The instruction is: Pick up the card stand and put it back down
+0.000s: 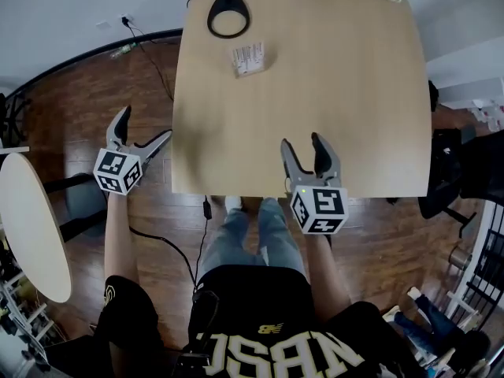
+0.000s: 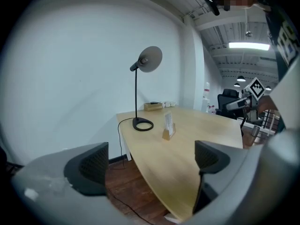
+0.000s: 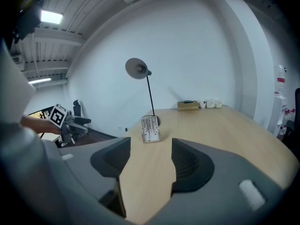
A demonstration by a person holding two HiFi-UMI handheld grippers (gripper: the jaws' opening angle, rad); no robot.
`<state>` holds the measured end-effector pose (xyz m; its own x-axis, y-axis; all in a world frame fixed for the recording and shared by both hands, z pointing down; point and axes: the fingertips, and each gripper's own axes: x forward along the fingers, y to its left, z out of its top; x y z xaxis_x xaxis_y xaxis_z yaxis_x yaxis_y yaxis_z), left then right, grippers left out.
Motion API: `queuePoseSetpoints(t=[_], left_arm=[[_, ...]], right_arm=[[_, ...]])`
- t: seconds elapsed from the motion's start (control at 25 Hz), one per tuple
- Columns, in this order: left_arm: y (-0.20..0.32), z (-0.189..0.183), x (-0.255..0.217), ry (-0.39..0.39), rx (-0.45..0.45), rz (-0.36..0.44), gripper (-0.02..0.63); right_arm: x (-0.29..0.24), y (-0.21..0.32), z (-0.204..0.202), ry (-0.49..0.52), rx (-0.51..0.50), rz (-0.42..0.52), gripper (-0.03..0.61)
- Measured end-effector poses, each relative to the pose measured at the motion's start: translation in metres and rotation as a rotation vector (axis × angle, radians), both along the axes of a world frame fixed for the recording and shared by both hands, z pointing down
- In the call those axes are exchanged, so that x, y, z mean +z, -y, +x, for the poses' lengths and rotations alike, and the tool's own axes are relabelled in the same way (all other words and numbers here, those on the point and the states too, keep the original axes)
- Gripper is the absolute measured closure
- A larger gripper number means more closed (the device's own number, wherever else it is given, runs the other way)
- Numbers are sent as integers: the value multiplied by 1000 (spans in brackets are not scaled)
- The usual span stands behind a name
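Note:
The card stand (image 1: 249, 57), a small wooden base with a clear upright card, stands on the far left part of the wooden table (image 1: 354, 93). It also shows as the card stand (image 2: 168, 125) in the left gripper view and the card stand (image 3: 150, 129) in the right gripper view, well ahead of both grippers. My left gripper (image 1: 146, 126) hangs off the table's left side over the floor, jaws wide open and empty (image 2: 150, 161). My right gripper (image 1: 302, 142) is at the table's near edge, jaws narrowly apart with nothing between them (image 3: 150, 158).
A black desk lamp (image 1: 228, 14) with a ring base stands just behind the card stand, its cable running off the table's left edge. A box (image 3: 188, 105) and white cups (image 3: 208, 103) sit at the far edge. A round white table (image 1: 31, 227) is at left and a black chair (image 1: 449, 172) at right.

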<state>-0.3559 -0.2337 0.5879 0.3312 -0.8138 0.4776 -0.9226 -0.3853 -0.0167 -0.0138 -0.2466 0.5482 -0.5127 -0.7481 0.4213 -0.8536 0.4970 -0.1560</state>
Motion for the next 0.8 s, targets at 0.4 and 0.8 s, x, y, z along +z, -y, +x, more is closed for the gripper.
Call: queuePoseSetpoints(t=[0.4,0.8], left_arm=[[88,35,59,-24,208,-84,3],[195,151,99,-79,363,-98,83]], right_arm=[[32,23,2,-7,4,-38,299],[54,37,21,-18,19,-71,305]])
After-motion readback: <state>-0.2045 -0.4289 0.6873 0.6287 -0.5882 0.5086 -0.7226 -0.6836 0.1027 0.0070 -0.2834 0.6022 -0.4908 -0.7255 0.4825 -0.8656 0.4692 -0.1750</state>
